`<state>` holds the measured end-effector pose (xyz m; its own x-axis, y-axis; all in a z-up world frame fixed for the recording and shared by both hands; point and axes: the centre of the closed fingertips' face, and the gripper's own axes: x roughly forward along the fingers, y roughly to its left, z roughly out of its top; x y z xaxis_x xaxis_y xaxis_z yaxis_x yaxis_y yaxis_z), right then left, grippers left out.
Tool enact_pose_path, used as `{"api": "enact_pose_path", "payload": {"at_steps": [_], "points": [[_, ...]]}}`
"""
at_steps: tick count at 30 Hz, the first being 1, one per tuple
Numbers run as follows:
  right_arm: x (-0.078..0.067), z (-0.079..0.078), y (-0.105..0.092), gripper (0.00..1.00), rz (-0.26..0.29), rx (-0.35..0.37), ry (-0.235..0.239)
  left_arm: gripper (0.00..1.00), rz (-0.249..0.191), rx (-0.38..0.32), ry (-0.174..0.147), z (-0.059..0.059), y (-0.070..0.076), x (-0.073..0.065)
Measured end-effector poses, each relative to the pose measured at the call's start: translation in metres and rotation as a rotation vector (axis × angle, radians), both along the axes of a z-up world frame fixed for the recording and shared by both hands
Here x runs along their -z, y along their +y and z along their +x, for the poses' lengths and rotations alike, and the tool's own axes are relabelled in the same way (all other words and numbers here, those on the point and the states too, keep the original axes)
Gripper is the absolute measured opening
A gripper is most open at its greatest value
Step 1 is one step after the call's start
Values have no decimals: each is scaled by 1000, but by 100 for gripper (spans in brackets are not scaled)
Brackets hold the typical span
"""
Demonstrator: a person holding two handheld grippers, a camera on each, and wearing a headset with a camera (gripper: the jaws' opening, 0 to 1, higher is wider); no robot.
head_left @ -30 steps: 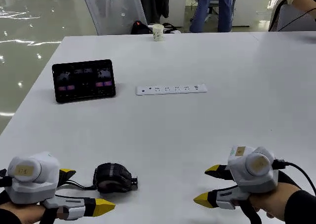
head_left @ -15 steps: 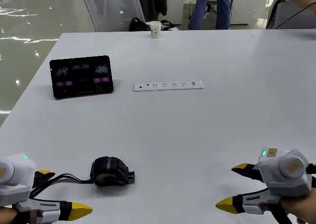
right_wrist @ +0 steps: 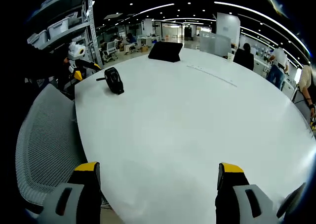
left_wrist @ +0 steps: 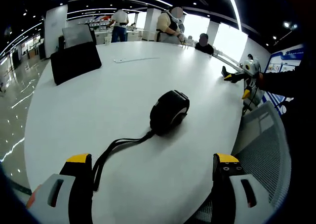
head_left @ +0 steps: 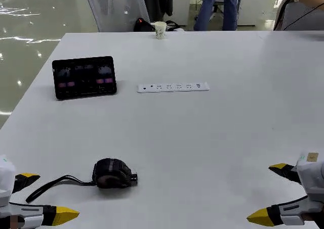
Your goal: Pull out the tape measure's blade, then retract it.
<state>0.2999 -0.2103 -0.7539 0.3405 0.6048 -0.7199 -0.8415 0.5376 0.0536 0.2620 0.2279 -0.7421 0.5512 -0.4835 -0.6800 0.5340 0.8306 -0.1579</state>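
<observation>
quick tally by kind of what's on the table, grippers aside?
tape measure: 1
tablet: 1
power strip: 1
paper cup: 1
total: 4

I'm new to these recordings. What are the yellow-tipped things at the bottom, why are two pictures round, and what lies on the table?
There is no robot: a person holds a two-jaw tool in each hand. The rectangular picture comes from a headset camera looking down at the white table. The round pictures come from fisheye cameras riding on each tool, looking along its jaws. The left tool and right tool are both open, holding nothing. A black tape measure with a strap lies near the left tool, untouched. Farther back are a tablet, a power strip and a paper cup.
</observation>
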Motion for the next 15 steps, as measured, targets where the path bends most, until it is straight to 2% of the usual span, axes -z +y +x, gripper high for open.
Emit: {"api": "enact_pose_path", "payload": {"at_steps": [2, 3, 6, 9, 15], "points": [[-1, -2, -4, 99, -8, 6, -3, 99, 10, 9, 6, -2, 0, 1], [-2, -2, -5, 99, -8, 9, -6, 98, -3, 28, 32, -7, -3, 3], [-6, -2, -6, 99, -5, 20, -6, 99, -3, 47, 21, -9, -7, 2], [-10, -4, -3, 99, 8, 14, -13, 99, 5, 39, 6, -6, -5, 1], [-11, -6, -1, 99, 9, 6, -14, 99, 11, 33, -4, -5, 0, -2]]}}
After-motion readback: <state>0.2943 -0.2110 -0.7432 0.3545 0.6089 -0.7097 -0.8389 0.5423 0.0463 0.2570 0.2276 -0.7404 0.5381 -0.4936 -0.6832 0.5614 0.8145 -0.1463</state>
